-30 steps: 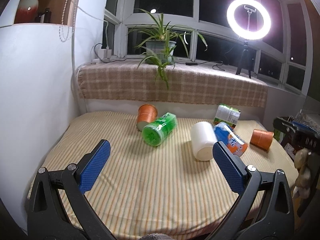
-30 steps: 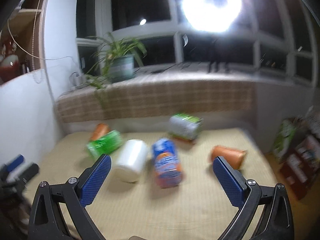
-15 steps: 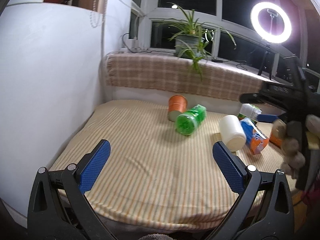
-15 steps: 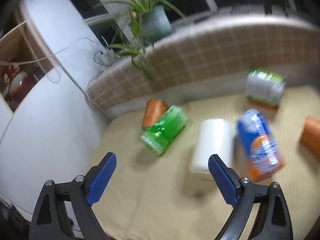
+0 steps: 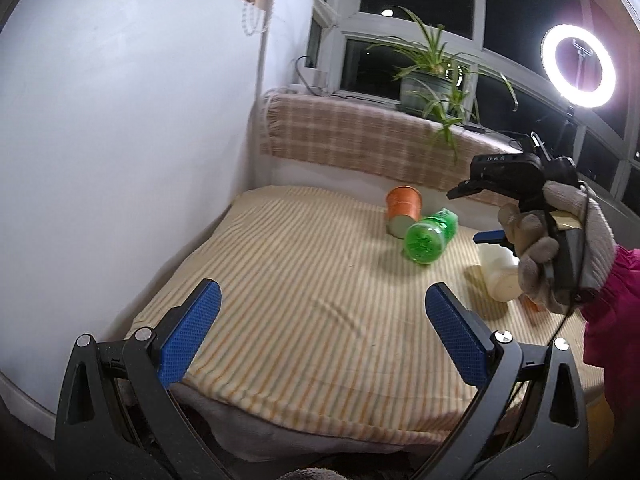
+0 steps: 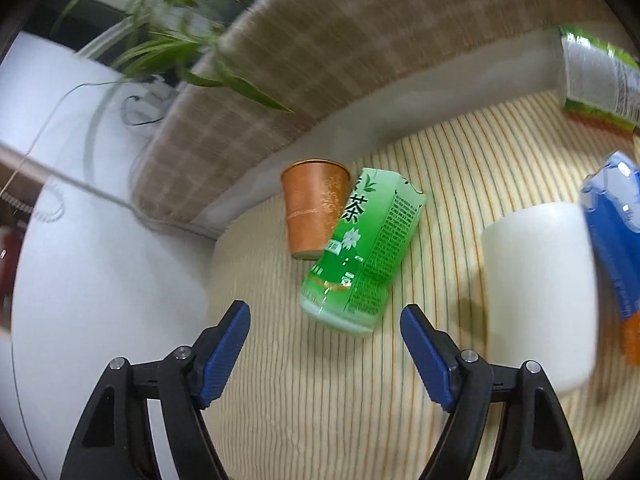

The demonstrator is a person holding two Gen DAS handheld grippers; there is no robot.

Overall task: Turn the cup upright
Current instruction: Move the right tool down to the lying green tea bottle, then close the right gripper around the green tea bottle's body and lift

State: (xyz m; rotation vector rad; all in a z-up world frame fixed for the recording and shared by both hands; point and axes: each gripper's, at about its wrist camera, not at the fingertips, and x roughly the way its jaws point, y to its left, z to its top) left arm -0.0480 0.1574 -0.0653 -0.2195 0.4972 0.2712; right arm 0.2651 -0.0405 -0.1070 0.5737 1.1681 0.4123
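**Both claws wide over the striped mat**

Our right claw point(image 6: 324, 340) is spread wide and holds nothing, hanging over the mat point(image 6: 360, 420) just short of the green can point(image 6: 360, 256). Our left claw point(image 5: 320, 332) is equally wide and bare near the mat's front edge, with open cloth ahead of it. The orange cup point(image 6: 314, 208) lies on its side near the back edge, touching the can. A white cup point(image 6: 536, 288) lies on its side to the right, against a blue can point(image 6: 616, 240). We cannot see inside either cup. The left wall point(image 5: 120, 140) crowds the mat's side.
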